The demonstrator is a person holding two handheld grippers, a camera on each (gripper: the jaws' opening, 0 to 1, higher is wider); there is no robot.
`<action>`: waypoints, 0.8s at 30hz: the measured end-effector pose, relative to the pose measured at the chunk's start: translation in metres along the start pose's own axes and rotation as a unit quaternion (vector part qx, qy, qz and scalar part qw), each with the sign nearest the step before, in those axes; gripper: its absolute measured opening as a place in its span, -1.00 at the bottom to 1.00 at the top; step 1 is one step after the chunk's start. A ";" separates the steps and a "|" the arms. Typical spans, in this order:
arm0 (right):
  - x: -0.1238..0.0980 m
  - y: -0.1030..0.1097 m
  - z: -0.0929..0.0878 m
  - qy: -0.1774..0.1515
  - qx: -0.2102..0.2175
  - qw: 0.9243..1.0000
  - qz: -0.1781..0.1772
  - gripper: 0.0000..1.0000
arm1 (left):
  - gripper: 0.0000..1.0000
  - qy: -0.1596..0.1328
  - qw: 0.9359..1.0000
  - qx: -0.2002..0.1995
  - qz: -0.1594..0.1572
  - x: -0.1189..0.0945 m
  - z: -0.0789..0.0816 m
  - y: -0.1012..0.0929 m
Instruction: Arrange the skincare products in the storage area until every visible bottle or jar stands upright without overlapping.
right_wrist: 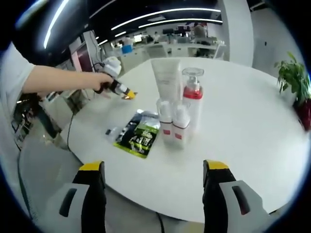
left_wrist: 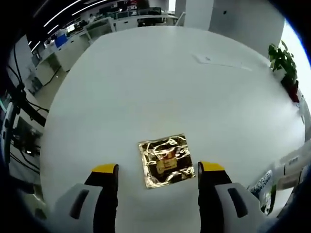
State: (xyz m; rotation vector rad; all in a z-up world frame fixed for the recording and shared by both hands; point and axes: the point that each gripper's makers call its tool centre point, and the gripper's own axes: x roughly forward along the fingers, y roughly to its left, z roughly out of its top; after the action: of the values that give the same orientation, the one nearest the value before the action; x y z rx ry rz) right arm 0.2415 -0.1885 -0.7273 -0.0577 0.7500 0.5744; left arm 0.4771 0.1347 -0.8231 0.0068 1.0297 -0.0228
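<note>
Left gripper: jaws spread wide, yellow tips apart, nothing between them, hovering over the near part of the round white table. A gold foil sachet lies flat on the table just ahead of the jaws, in line with the gap. At the right edge of the left gripper view, a green-and-white printed pack and a white bottle are partly cut off; detail is too blurred to read. A sheet of paper lies toward the far side, a potted plant past the right edge.

Right gripper: jaws released, wide apart, empty, held just off the table's near edge. 4 products stand upright in a tight cluster mid-table: white tube, red-and-clear pump bottle, 2 small white bottles with red labels in front, touching or nearly so. A green-and-black sachet lies flat just left of the cluster. A person's hand holds the other gripper over the table's left edge.
</note>
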 end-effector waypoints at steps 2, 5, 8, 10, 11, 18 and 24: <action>0.000 0.000 0.000 0.001 0.000 1.000 0.000 0.64 | 0.13 -0.002 1.000 0.001 0.002 -0.001 0.000 0.001; 0.000 0.000 0.000 0.002 -0.001 1.000 0.000 0.64 | 0.09 -0.007 1.000 0.020 0.006 -0.002 0.002 0.001; 0.001 0.000 -0.001 0.002 -0.001 1.000 0.000 0.64 | -0.03 -0.012 0.999 0.030 0.001 -0.003 0.003 -0.003; 0.001 -0.001 -0.001 0.002 -0.001 1.000 -0.001 0.64 | -0.18 -0.016 0.999 0.038 -0.004 -0.002 0.005 -0.005; 0.000 -0.001 0.000 0.001 0.000 1.000 -0.001 0.64 | -0.20 -0.017 0.999 0.037 -0.006 -0.001 0.006 -0.005; 0.001 -0.002 -0.001 0.001 -0.003 1.000 -0.002 0.64 | -0.23 -0.020 0.999 0.042 -0.007 0.002 0.009 -0.001; 0.002 -0.002 -0.002 0.001 -0.008 1.000 -0.001 0.64 | -0.23 -0.038 0.998 0.049 -0.012 -0.005 0.013 -0.002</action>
State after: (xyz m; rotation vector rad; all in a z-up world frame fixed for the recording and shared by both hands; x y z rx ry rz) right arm 0.2425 -0.1894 -0.7299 -0.0744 0.7474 0.5789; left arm 0.4855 0.1327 -0.8124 0.0823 0.9525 -0.0941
